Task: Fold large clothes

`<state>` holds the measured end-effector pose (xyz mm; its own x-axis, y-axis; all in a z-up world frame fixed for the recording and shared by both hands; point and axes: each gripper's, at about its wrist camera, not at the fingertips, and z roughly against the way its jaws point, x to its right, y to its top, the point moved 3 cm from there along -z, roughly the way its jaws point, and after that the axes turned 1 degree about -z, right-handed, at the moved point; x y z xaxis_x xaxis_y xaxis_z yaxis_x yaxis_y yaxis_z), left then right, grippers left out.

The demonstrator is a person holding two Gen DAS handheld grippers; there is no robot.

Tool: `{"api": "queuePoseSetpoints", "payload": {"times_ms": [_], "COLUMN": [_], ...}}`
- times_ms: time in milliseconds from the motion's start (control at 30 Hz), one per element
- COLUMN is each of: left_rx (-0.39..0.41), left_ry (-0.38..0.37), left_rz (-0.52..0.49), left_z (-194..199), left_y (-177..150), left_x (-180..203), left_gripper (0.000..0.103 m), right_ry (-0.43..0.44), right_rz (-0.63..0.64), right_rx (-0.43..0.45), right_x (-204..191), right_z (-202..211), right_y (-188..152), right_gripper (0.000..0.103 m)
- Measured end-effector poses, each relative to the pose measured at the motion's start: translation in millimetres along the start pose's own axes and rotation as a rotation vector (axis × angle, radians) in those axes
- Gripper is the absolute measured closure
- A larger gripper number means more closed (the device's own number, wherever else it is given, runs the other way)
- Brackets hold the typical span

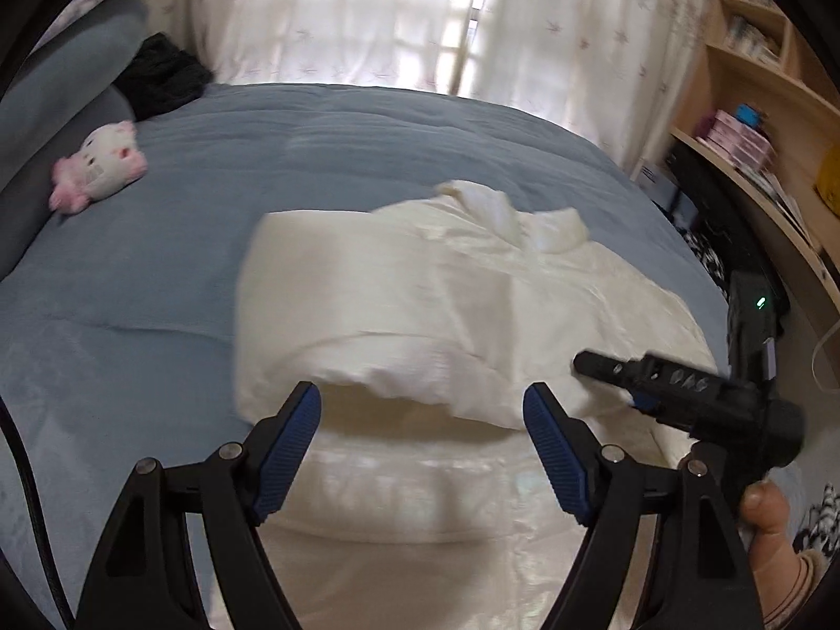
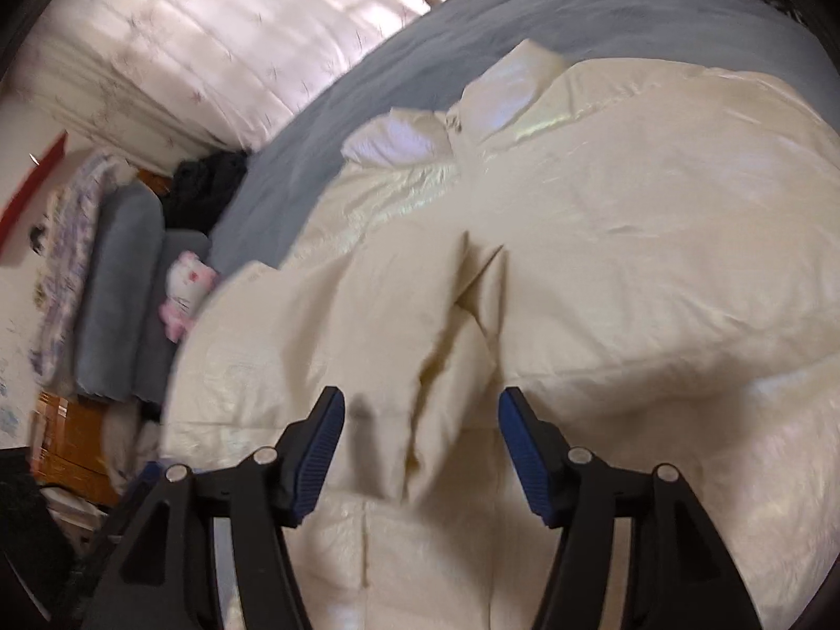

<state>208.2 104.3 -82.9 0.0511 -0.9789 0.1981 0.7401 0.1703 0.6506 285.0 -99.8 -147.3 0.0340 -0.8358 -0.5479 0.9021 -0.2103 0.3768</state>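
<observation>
A large cream-white padded jacket (image 1: 420, 289) lies spread on the blue-grey bed, collar (image 1: 499, 210) toward the window. One part is folded over its middle. My left gripper (image 1: 422, 394) stands open just above the near edge of that fold, with nothing pressed between its blue pads. My right gripper (image 1: 604, 373) comes in from the right over the jacket, held by a hand (image 1: 766, 514). In the right wrist view the jacket (image 2: 630, 210) fills the frame. There my right gripper (image 2: 420, 399) is open, with a raised ridge of fabric between the fingers and the pads apart from it.
The blue-grey bed cover (image 1: 157, 289) runs back to the curtained window (image 1: 341, 16). A pink and white plush cat (image 1: 100, 163) lies at the far left near grey pillows (image 1: 63, 84) and a dark heap of clothing (image 1: 163, 73). Wooden shelves (image 1: 745, 79) stand along the right.
</observation>
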Motion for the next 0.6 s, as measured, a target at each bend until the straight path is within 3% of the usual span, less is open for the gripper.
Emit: {"api": "queuePoseSetpoints", "payload": {"times_ms": [33,67,100,167,267,367,500,600], "left_rx": [0.002,0.006,0.011,0.023,0.030,0.011,-0.032,-0.072], "left_ry": [0.008,0.020,0.031,0.065,0.104,0.130,0.139,0.155], "left_rz": [0.013,0.029,0.037,0.055,0.063,0.063,0.035,0.003], "left_z": [0.8,2.2,1.1,0.5,-7.7,-24.6,-55.6,-87.1], "left_y": [2.6,5.9,8.3,14.7,21.7,27.6,31.7,34.9], "left_x": [-6.4,-15.1,-19.2,-31.4,-41.2,-44.5,-32.0,-17.0], "left_gripper": [0.025,0.025,0.025,0.025,0.025,0.025,0.025,0.025], "right_ry": [-0.019,-0.022,-0.018,-0.025,-0.067,-0.109,-0.208,-0.227], "right_rz": [0.016,0.039,0.069,0.121,0.240,0.272,0.250,0.200], "right_rx": [-0.006,-0.014,-0.031,0.006,0.165,0.277,0.295,0.229], "right_x": [-1.8,-5.1,-10.4,-20.3,-37.0,-34.7,-7.1,19.7], "right_z": [-4.0,-7.8,-9.5,3.7,49.3,86.2,94.2,73.1], "right_y": [-0.6,-0.9,-1.3,0.3,9.1,24.5,42.5,45.8], "right_gripper": [0.054,0.080,0.088,0.092,0.092,0.092,0.092,0.092]}}
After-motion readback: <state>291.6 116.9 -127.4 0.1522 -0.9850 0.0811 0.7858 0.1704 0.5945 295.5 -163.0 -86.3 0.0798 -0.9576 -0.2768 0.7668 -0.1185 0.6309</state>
